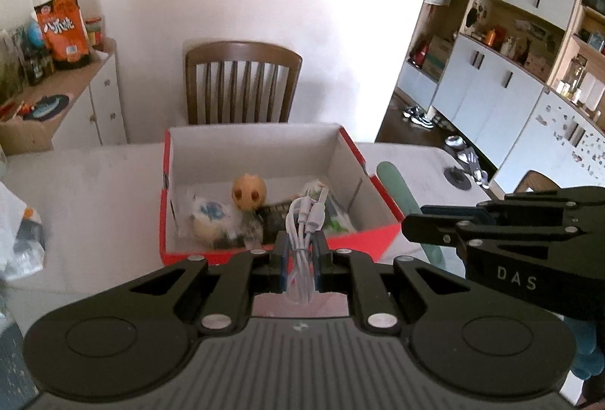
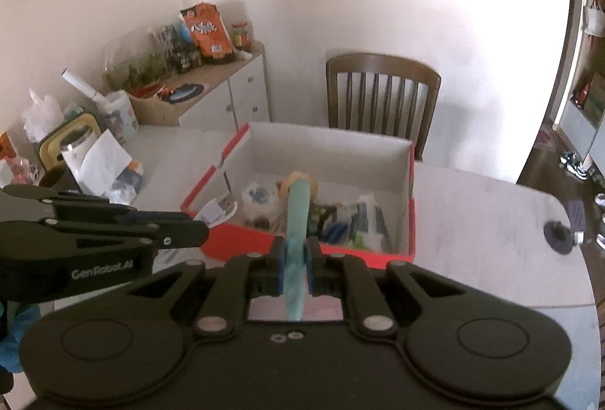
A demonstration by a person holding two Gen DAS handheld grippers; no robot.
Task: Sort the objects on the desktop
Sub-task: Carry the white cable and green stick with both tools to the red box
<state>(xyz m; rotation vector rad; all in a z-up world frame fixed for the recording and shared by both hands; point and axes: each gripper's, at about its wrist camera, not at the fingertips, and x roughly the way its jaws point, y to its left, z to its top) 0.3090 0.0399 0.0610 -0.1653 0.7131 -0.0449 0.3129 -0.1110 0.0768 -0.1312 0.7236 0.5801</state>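
A red box (image 1: pixel 372 234) with a white inside stands on the white table (image 1: pixel 94 183), holding an orange ball (image 1: pixel 248 192), bagged items and other small things. My left gripper (image 1: pixel 300 251) is shut on a coiled white cable (image 1: pixel 304 224), held in front of the box's near wall. My right gripper (image 2: pixel 295 260) is shut on a flat teal stick (image 2: pixel 297 217) that points over the red box (image 2: pixel 227 236). In the left wrist view the right gripper (image 1: pixel 412 226) comes in from the right with the teal stick (image 1: pixel 397 183). The left gripper (image 2: pixel 200 232) shows at the left of the right wrist view.
A wooden chair (image 1: pixel 242 84) stands behind the table. A sideboard (image 2: pixel 211 96) with an orange snack bag (image 2: pixel 206 31) and jars stands at the left. Bags, a cup and paper crowd the table's left end (image 2: pixel 94 160). A small black round object (image 2: pixel 559 236) lies at the right edge.
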